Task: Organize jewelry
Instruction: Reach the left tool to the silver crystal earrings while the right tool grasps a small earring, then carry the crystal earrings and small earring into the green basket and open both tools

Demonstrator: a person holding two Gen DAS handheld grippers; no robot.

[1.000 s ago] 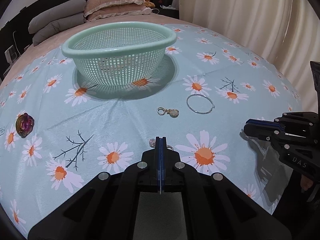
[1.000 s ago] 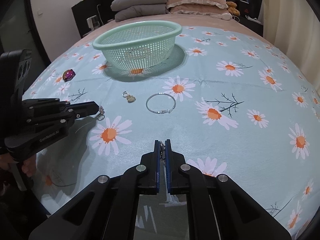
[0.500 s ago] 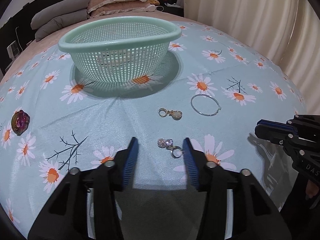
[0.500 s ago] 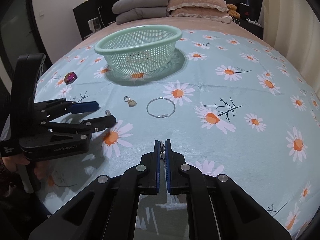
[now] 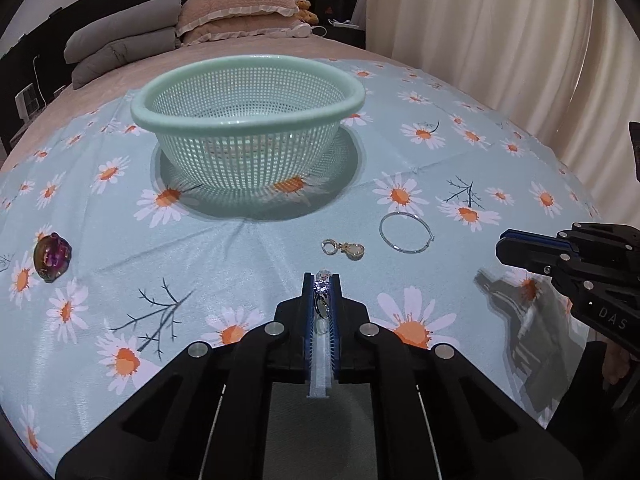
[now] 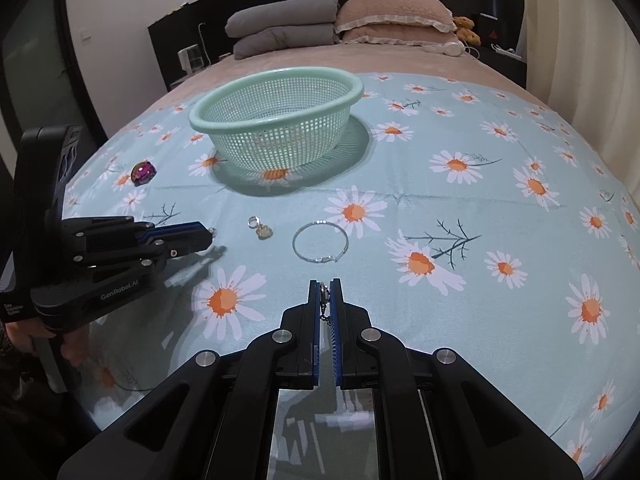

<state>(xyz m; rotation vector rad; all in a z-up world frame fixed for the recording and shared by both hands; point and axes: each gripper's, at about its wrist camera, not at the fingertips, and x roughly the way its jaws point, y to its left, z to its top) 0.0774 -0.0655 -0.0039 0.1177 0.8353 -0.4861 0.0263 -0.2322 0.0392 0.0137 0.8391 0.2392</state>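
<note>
The left tool (image 5: pixel 321 280), spread wide half a second ago, has now clamped onto the crystal earring (image 5: pixel 321 285), which sits between its tips just above the daisy bedspread (image 5: pixel 240 248). The right tool (image 6: pixel 325 286) stays clenched on a small chain piece (image 6: pixel 325 300). Beyond lie the gold charm (image 5: pixel 344 247) and silver hoop (image 5: pixel 406 237), then the green basket (image 5: pixel 248 100)

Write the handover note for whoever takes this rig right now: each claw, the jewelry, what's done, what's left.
Left claw: shut on the sparkly crystal ring.
Right claw: shut on a small silver chain piece.
Mint-green plastic mesh basket: looks empty, nothing delivered.
On the daisy-print cloth: thin silver hoop bangle, gold charm with ring, purple iridescent brooch.
Left: likely basket both held pieces, then those three.
</note>
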